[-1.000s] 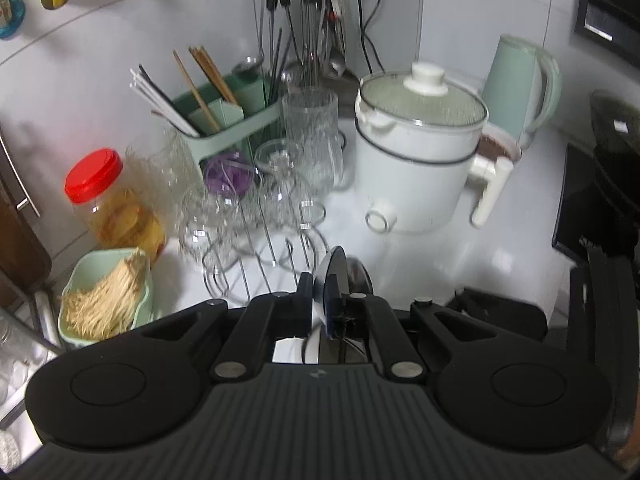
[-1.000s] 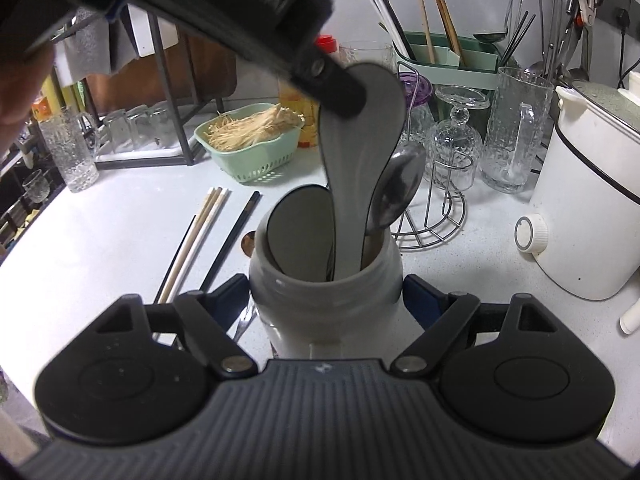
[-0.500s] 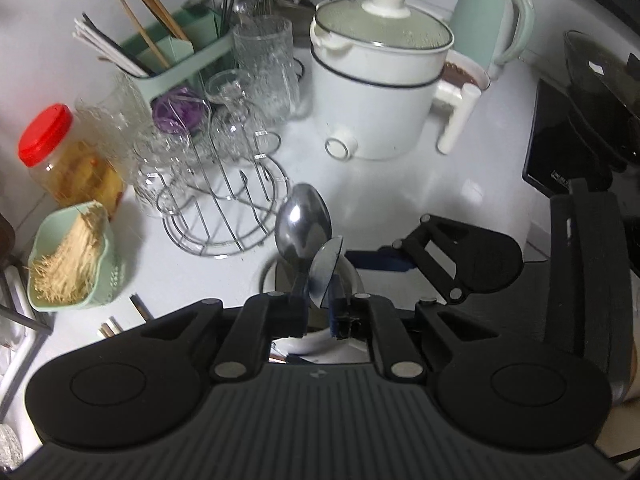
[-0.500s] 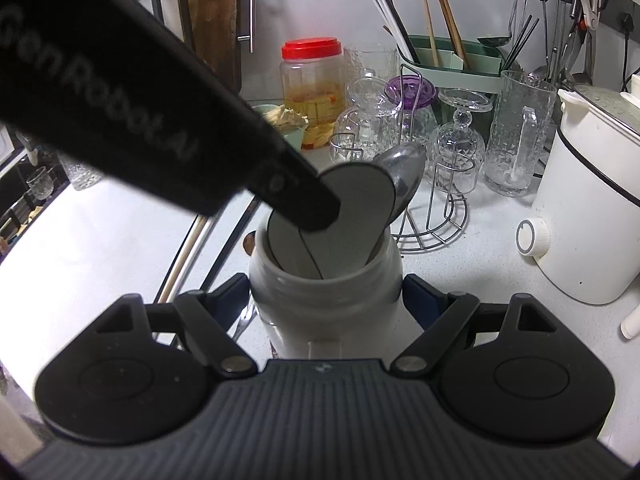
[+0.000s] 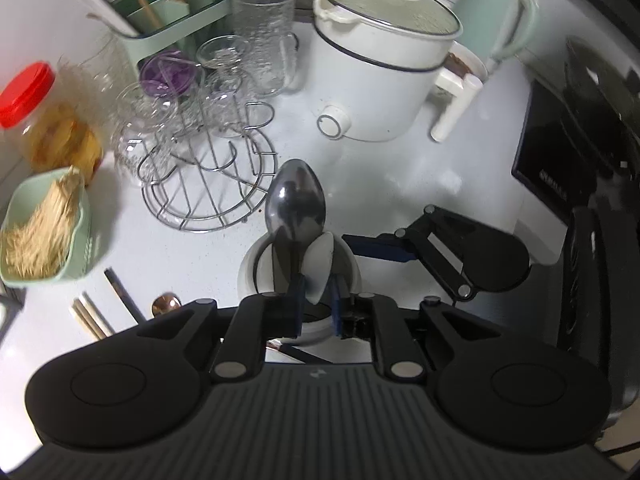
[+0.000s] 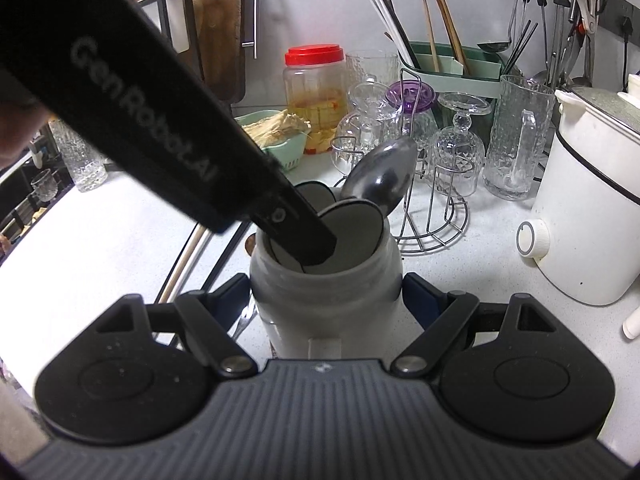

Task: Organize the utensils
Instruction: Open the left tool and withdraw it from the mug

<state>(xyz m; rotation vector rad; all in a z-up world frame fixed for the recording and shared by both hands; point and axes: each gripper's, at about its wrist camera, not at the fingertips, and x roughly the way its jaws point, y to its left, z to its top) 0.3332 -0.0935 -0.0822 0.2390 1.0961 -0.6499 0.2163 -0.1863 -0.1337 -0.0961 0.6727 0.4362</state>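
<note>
My right gripper [image 6: 326, 292] clamps the jar [image 6: 324, 280]. My left gripper [image 5: 316, 304], jaws just parting, straddles the white spoon [image 5: 320, 260] loosely.

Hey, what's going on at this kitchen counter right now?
A person is sorting utensils with a handheld gripper in each hand. The right gripper clamps a white jar that stands on the counter and already holds a metal spoon and white spoons. The left gripper is over the jar's mouth, and its fingers have just been opening around a white spoon it lowered in. Chopsticks lie on the counter beside the jar.
</note>
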